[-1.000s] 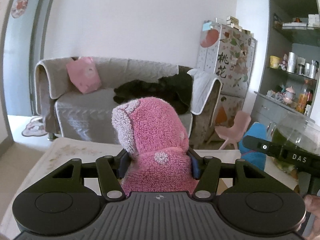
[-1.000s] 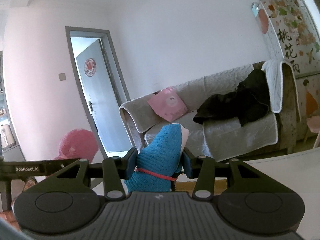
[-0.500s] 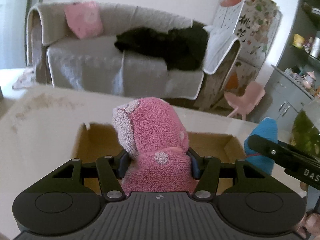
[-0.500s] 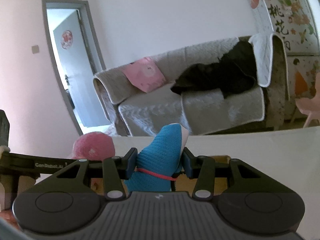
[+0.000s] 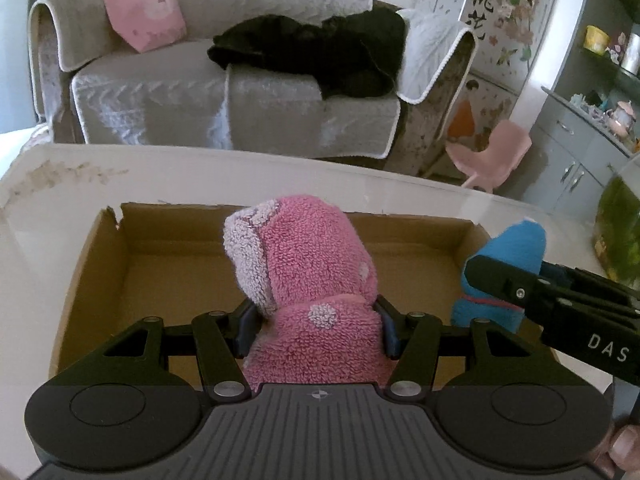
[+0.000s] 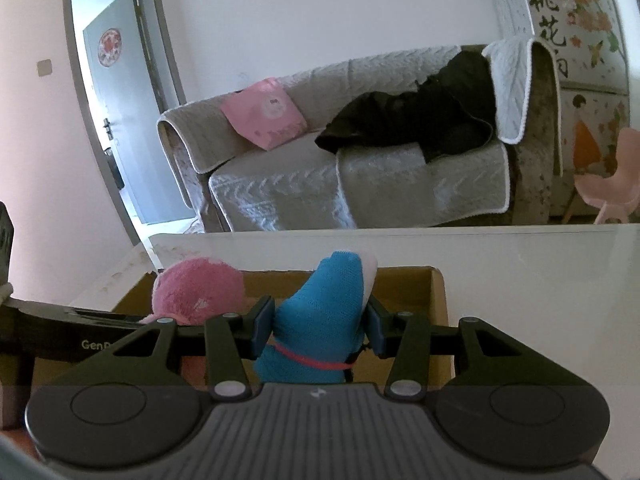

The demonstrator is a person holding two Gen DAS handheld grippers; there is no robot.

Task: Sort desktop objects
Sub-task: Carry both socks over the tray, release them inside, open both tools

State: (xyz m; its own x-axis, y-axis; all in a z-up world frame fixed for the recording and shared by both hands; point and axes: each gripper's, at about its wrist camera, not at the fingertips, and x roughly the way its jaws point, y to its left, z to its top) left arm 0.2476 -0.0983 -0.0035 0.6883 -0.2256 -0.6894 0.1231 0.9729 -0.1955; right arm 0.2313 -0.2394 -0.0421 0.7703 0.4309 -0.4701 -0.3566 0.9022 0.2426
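Note:
My left gripper (image 5: 316, 330) is shut on a fluffy pink sock bundle (image 5: 308, 280) with pale dots, held above an open cardboard box (image 5: 168, 256) on the white table. My right gripper (image 6: 320, 326) is shut on a blue knitted sock bundle (image 6: 320, 316) tied with a red band, over the same cardboard box (image 6: 436, 300). In the left wrist view the blue sock bundle (image 5: 504, 268) and the right gripper's black arm show at the right. In the right wrist view the pink sock bundle (image 6: 196, 288) shows at the left.
The white table (image 5: 60, 176) extends around the box. Beyond it stands a grey sofa (image 5: 224, 92) with a pink cushion and dark clothes, a small pink chair (image 5: 492, 156), and grey shelving at the right. A glass container of green matter (image 5: 620, 232) sits at the table's right.
Both grippers came down and tilted toward the table. The cardboard box has come into view beneath both sock bundles. Both grips stayed the same.

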